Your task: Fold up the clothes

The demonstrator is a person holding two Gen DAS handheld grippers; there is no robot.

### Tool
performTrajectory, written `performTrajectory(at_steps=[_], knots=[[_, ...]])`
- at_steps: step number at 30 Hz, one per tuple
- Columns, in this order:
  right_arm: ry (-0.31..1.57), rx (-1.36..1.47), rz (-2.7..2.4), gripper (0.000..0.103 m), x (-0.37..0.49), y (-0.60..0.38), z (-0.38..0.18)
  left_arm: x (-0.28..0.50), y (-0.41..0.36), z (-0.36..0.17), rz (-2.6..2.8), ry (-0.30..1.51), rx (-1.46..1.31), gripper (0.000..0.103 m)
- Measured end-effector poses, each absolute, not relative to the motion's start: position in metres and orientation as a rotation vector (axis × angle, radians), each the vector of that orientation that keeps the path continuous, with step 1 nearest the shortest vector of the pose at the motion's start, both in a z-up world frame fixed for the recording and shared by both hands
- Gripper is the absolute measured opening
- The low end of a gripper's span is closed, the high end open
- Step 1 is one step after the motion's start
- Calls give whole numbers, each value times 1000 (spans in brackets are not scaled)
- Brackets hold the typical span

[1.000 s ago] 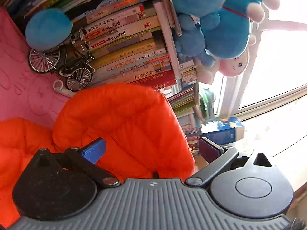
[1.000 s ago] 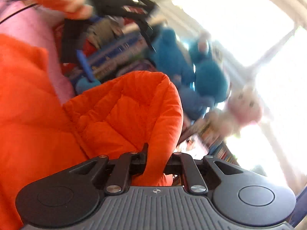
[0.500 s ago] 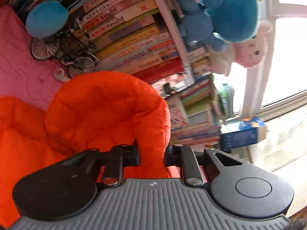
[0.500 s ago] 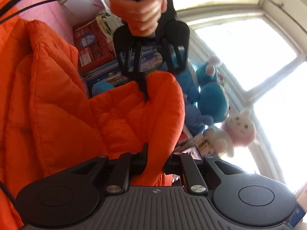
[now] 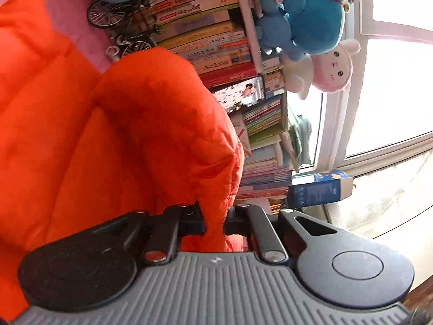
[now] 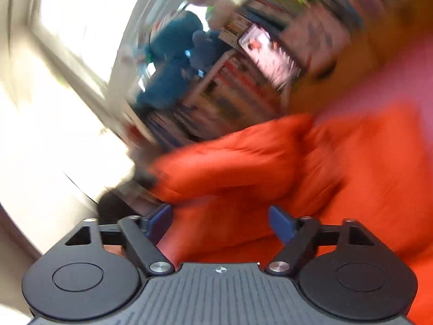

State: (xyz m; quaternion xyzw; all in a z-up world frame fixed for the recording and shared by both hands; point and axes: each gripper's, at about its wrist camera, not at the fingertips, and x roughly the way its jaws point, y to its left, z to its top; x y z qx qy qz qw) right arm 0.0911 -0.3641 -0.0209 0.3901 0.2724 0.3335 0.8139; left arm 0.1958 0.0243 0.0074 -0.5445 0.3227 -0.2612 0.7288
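Between the two sides of your left claw (image 5: pixel 214 223), at 6 o'clock in the left view, sits a fold of the orange puffy jacket (image 5: pixel 113 146), pinched tight. It spreads up to 9 o'clock over the pink cover (image 5: pixel 81 35). Books (image 5: pixel 205 40) and a blue plush toy (image 5: pixel 311 13) stand at 12 o'clock. Your right claw (image 6: pixel 220 223) has just been opening; its blue pads (image 6: pixel 281 223) are wide apart, touching nothing, with the blurry jacket lying behind.

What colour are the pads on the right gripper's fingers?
Dark blue pads on the right gripper, clearest in the right wrist view.
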Motion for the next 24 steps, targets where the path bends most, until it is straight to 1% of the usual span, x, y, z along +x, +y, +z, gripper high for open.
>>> performTrajectory(at_steps=[2,3,5,8,9,10,11,12,13,14,15,17,18,19,20,22,23,24], knots=[[580,989,739,93,105,-364,-30,190,23,8,-567,706,-1188,10],[582,1059,741,98,113,-362,-35,187,23,9,-565,702,-1180,10],[621,1186,707,103,140,-356,-44,182,24,11,-559,696,-1163,10],[687,1280,561,103,174,-350,-57,178,24,13,-541,693,-1117,10],[682,1285,535,101,181,-350,-57,177,24,13,-534,696,-1098,10],[675,1290,508,98,187,-349,-57,176,22,11,-528,703,-1081,10],[663,1267,496,83,191,-348,-55,175,21,9,-526,712,-1063,10],[633,1182,483,65,190,-347,-43,174,19,7,-526,726,-1043,10],[602,1095,471,56,190,-346,-31,172,17,4,-531,741,-1024,10],[544,953,452,40,182,-341,-17,171,15,1,-540,755,-1006,10],[485,810,431,33,175,-336,-3,170,12,-2,-549,769,-988,10],[420,552,412,28,161,-320,14,166,6,-7,-568,796,-933,10],[442,496,401,24,160,-318,11,162,4,-7,-578,803,-878,10],[466,442,390,23,159,-315,8,156,3,-5,-591,799,-815,10],[504,403,368,21,160,-315,-2,150,2,-3,-602,794,-752,10],[580,337,327,21,163,-317,-23,135,4,5,-622,761,-631,11],[599,331,319,20,161,-321,-32,127,8,11,-625,733,-577,11],[605,341,325,20,157,-325,-39,120,15,20,-619,697,-530,13]])
